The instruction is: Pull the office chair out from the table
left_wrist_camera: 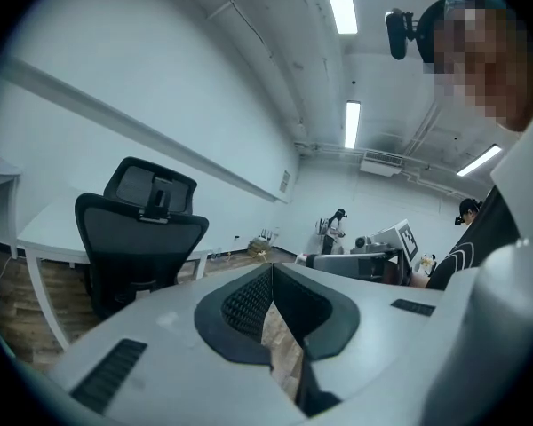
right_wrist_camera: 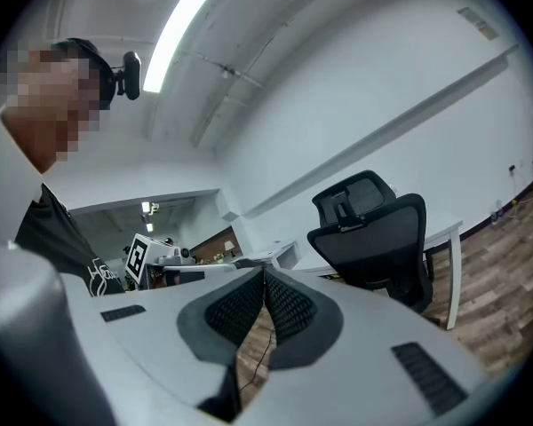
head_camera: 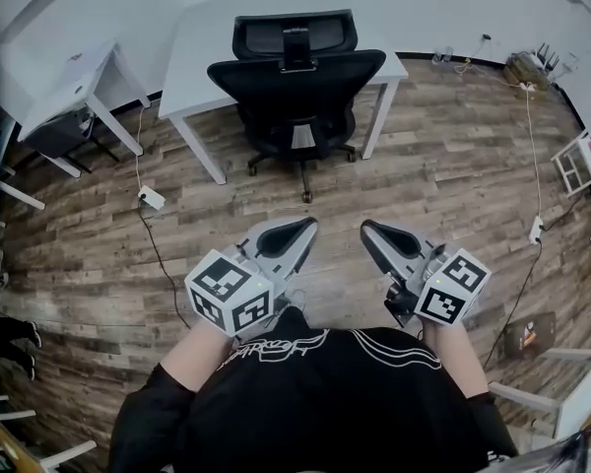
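A black office chair (head_camera: 297,75) with a mesh back and headrest stands at the white table (head_camera: 202,42), its seat tucked under the tabletop and its back toward me. The star base shows on the wood floor. My left gripper (head_camera: 297,231) and right gripper (head_camera: 374,233) hang side by side well short of the chair, both shut with nothing between the jaws. The chair (left_wrist_camera: 138,233) appears at the left of the left gripper view, and the same chair (right_wrist_camera: 373,238) at the right of the right gripper view.
A second white desk (head_camera: 59,77) stands at the far left. A power strip (head_camera: 151,197) and its cable lie on the floor left of the chair. More cables and a plug (head_camera: 536,229) run along the right. A white rack (head_camera: 581,161) stands at the right edge.
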`<state>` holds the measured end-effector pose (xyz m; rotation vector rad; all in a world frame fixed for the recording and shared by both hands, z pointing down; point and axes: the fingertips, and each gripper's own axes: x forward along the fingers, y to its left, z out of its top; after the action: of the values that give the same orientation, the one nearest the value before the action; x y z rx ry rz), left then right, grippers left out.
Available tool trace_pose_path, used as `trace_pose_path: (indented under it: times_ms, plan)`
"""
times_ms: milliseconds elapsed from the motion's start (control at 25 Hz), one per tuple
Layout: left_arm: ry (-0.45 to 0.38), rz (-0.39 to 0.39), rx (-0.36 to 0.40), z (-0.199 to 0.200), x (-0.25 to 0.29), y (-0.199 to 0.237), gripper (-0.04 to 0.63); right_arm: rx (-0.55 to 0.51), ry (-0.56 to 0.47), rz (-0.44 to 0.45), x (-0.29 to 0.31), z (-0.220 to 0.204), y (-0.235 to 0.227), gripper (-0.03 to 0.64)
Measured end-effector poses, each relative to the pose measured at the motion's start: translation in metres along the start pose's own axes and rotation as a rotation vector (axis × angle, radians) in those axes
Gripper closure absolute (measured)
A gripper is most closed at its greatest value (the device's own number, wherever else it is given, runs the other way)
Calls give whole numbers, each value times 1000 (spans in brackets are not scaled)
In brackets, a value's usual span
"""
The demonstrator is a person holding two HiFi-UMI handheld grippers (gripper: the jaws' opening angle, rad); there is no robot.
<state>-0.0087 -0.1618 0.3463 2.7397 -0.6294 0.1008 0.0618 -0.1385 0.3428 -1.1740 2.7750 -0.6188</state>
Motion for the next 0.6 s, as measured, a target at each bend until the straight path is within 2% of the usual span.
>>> trace_pose_path:
  times_ms: [160, 320, 480, 600]
  plan:
    - [3, 18, 57, 19, -2, 65, 588, -19, 15, -42, 52, 15, -25, 580]
    - [-24, 11, 54, 35, -6, 119, 588, -34, 29, -79, 97, 28, -50, 580]
    - [-11, 32, 105, 44, -9, 165, 588, -80, 29, -132, 125, 39, -69, 580]
    - [-11, 45, 114, 49, -8, 191, 588, -127, 37, -197, 134, 45, -88, 580]
